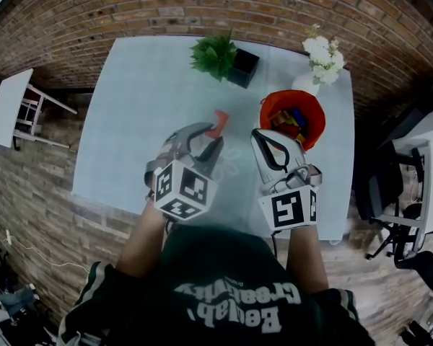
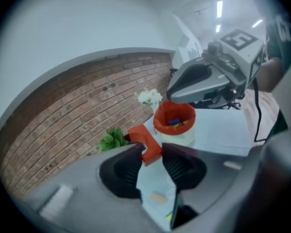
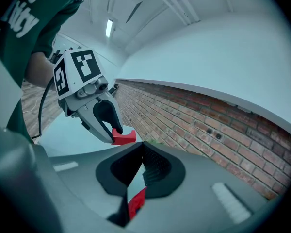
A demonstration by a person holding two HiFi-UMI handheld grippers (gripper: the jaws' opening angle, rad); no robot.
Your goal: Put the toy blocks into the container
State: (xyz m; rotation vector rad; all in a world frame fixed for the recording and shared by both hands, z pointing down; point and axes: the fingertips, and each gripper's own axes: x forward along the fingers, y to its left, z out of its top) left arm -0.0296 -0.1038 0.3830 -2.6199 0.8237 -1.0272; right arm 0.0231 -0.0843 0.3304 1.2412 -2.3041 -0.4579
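A red toy block (image 1: 218, 121) is held above the pale table (image 1: 130, 121), with my left gripper (image 1: 215, 135) shut on it. The left gripper view shows the block (image 2: 145, 140) pinched at the jaw tips of the left gripper (image 2: 153, 153). The red container (image 1: 268, 107) stands to the right with several coloured blocks inside. My right gripper (image 1: 263, 134) hovers just before the container, its tips together and nothing between them. In the right gripper view the right gripper (image 3: 143, 147) points at the left gripper (image 3: 111, 132) and its block (image 3: 122, 137).
A green potted plant (image 1: 216, 55) and a vase of white flowers (image 1: 323, 52) stand at the table's far edge. A small orange piece (image 2: 158, 197) lies on the table below my left jaws. A brick wall runs behind; office chairs (image 1: 400, 229) stand at the right.
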